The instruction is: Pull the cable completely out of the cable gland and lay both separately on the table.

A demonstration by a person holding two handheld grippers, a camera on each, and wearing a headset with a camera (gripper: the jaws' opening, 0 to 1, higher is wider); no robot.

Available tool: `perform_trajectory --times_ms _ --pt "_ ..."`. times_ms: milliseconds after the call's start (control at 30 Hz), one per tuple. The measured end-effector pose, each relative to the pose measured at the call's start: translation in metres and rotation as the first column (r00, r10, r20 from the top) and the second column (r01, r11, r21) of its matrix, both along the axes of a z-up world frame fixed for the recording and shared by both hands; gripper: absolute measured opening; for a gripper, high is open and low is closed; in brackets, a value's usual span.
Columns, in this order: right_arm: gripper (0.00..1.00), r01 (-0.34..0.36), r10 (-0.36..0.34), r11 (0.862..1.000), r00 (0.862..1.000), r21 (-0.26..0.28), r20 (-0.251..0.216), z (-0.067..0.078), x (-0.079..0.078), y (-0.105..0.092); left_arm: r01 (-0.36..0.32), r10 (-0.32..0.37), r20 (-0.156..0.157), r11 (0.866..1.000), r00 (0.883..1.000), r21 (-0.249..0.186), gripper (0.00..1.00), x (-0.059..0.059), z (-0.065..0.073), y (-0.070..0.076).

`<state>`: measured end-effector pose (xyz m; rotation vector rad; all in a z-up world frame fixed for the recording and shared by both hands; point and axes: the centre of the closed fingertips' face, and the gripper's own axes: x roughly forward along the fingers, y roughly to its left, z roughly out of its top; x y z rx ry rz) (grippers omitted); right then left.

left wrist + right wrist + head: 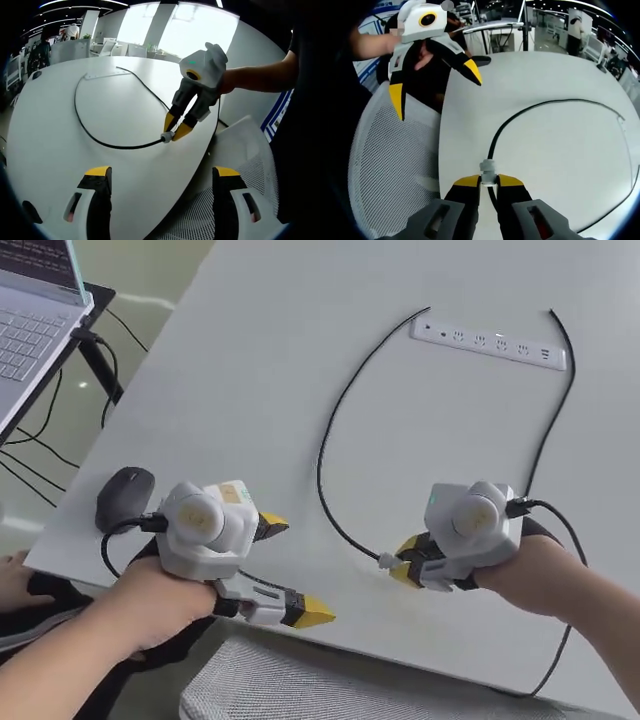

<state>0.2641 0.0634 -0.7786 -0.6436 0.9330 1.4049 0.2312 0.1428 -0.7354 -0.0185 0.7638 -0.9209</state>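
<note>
A black cable [322, 445] curves across the white table [240, 360] and ends in a small white cable gland [385, 560] near the front edge. My right gripper [403, 562] is shut on the gland [488, 167], its yellow tips [468, 181] close on either side, with the cable [520, 116] running away ahead. In the left gripper view, the gland [166, 136] sits at the right gripper's [176, 127] tips on the end of the cable [82, 120]. My left gripper [293, 570] is open over the table edge, left of the gland and apart from it, with nothing between its jaws [162, 172].
A white power strip [487, 343] lies at the back right, with a second black lead [548, 430] running down from it. A dark mouse [125, 495] sits at the left edge, a laptop [30, 310] beyond it. A mesh chair [300, 680] stands below the table front.
</note>
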Motion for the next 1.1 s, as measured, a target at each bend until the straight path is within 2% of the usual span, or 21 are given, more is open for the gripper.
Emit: perform_trajectory --times_ms 167,500,633,700,733,800,1100 --pt "0.07 -0.011 0.011 1.0 1.0 0.007 -0.004 0.012 -0.005 -0.003 0.012 -0.012 0.016 1.0 1.0 -0.011 0.82 0.004 0.006 -0.011" --pt "0.07 -0.04 0.04 0.999 0.999 0.021 -0.013 0.043 -0.016 -0.012 0.06 -0.058 0.063 0.998 0.996 -0.035 0.78 0.005 0.024 -0.044" --pt "0.07 -0.061 0.061 0.998 0.998 0.023 -0.006 0.055 -0.021 -0.017 0.078 -0.075 0.077 0.996 0.994 -0.046 0.76 0.006 0.031 -0.054" --pt "0.07 -0.067 0.067 0.997 0.998 0.025 0.013 0.061 -0.021 -0.019 0.082 -0.078 0.079 0.995 0.994 -0.052 0.75 0.006 0.035 -0.058" --pt "0.07 -0.07 0.07 0.997 0.997 0.025 0.015 0.063 -0.022 -0.02 0.087 -0.08 0.093 0.994 0.992 -0.064 0.74 0.006 0.04 -0.062" --pt "0.07 -0.078 0.077 0.997 0.997 0.028 0.024 0.069 -0.022 -0.022 0.091 -0.084 0.1 0.993 0.991 -0.073 0.74 0.006 0.045 -0.067" --pt "0.06 -0.105 0.105 0.994 0.994 0.023 0.026 0.089 -0.026 -0.033 0.149 -0.136 0.152 0.986 0.979 -0.074 0.68 0.008 0.059 -0.088"
